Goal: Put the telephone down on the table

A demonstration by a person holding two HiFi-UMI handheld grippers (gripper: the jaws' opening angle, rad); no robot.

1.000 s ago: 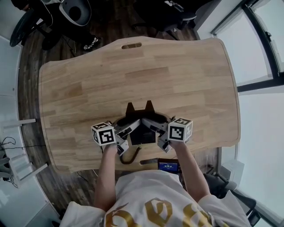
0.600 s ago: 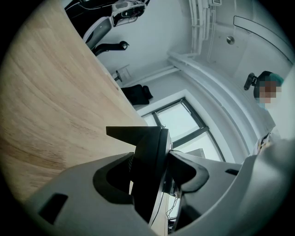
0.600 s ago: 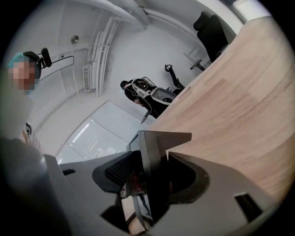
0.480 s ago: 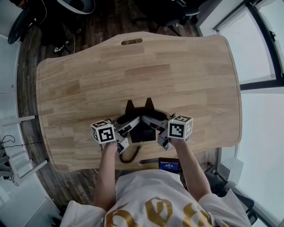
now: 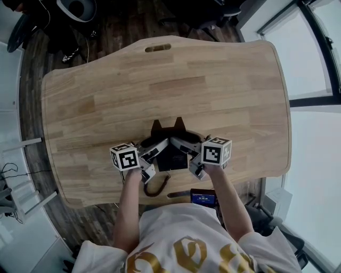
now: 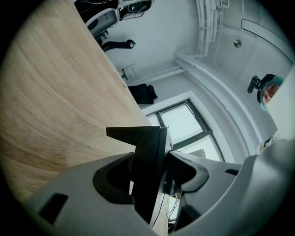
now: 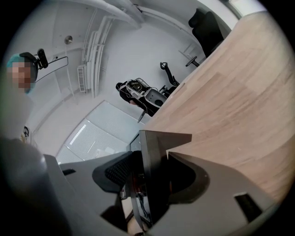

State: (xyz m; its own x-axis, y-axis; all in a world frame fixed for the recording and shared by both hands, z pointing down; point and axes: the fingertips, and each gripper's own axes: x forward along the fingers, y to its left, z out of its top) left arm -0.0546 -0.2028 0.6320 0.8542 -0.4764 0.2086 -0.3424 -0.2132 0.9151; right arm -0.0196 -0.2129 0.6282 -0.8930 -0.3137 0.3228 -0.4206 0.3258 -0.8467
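A black telephone (image 5: 171, 158) hangs over the near part of the wooden table (image 5: 213, 80), held from both sides. My left gripper (image 5: 153, 153) is shut on its left edge, and my right gripper (image 5: 189, 152) is shut on its right edge. Two black points of the telephone (image 5: 167, 128) jut out on the far side. Its dark cord (image 5: 155, 187) loops down by the table's near edge. In the left gripper view the black slab of the telephone (image 6: 146, 170) fills the gap of the left gripper (image 6: 154, 168). The right gripper view shows the telephone (image 7: 154, 179) clamped in the right gripper (image 7: 152, 175). Whether the telephone touches the table I cannot tell.
The table has a slot handle (image 5: 158, 48) at its far edge. A small device with a blue screen (image 5: 202, 199) sits below the near edge. An office chair (image 5: 80, 8) stands on the dark floor beyond the table, and windows (image 5: 314, 64) run along the right.
Both grippers and the telephone between them have sunk a little toward the table top. Both grips look unchanged.
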